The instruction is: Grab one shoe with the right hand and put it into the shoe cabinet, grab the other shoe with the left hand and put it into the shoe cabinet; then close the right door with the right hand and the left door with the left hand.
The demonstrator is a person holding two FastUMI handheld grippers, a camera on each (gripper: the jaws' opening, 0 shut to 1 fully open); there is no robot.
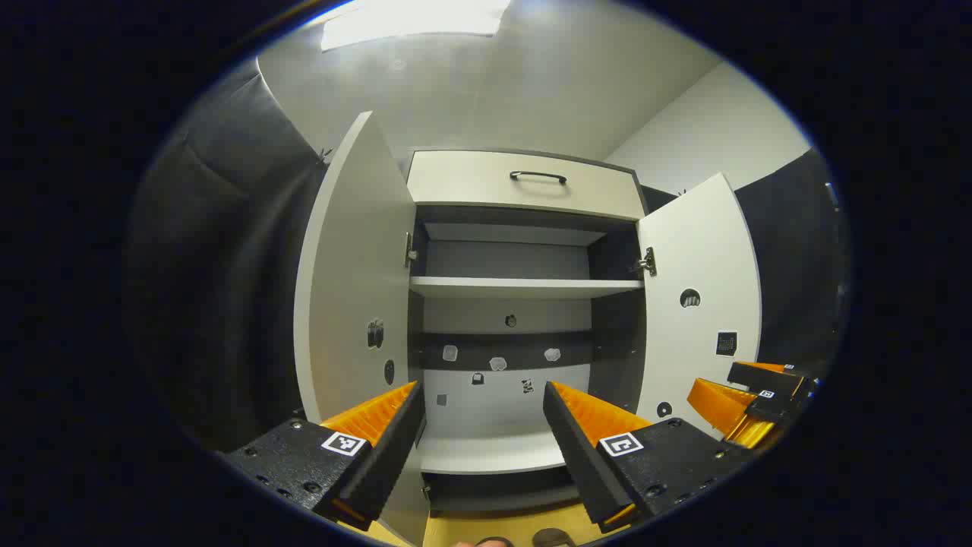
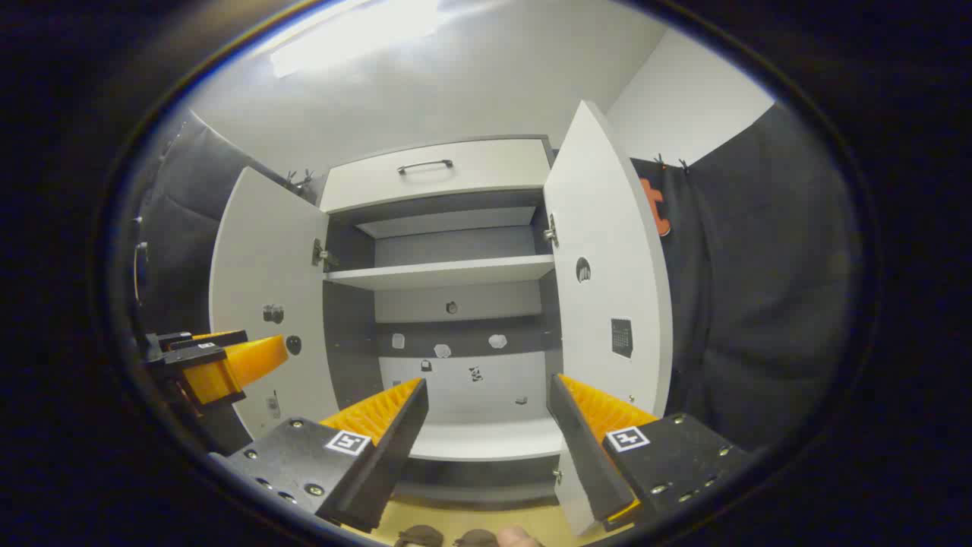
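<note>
So both grippers were up in front of the shoe cabinet [image 1: 524, 304], fingers spread wide and holding nothing. In the left gripper view the left gripper [image 1: 484, 395] framed the cabinet's lower opening between its fingers, and the right gripper [image 1: 748, 406] poked in at the right edge, just beside the right door [image 1: 702, 304]. In the right gripper view it was the mirror setup: right gripper [image 2: 487, 391] spread apart, with the left gripper [image 2: 228, 361] showing low on the left in front of the left door [image 2: 262, 304].

Right at the bottom edge of both views, on the yellowish floor [image 1: 493, 524] just in front of the cabinet, a couple of dark rounded shapes peeked in, probably the shoes [image 2: 448, 537], but too cut off to say for sure.

Further back, both doors stood swung open. The bottom shelf [image 1: 486, 452] had nothing on it, same for the upper shelf [image 1: 524, 286]. Little stickers dotted the back panel. Above that sat a shut drawer [image 1: 524, 182] with a dark handle [image 1: 538, 176].
</note>
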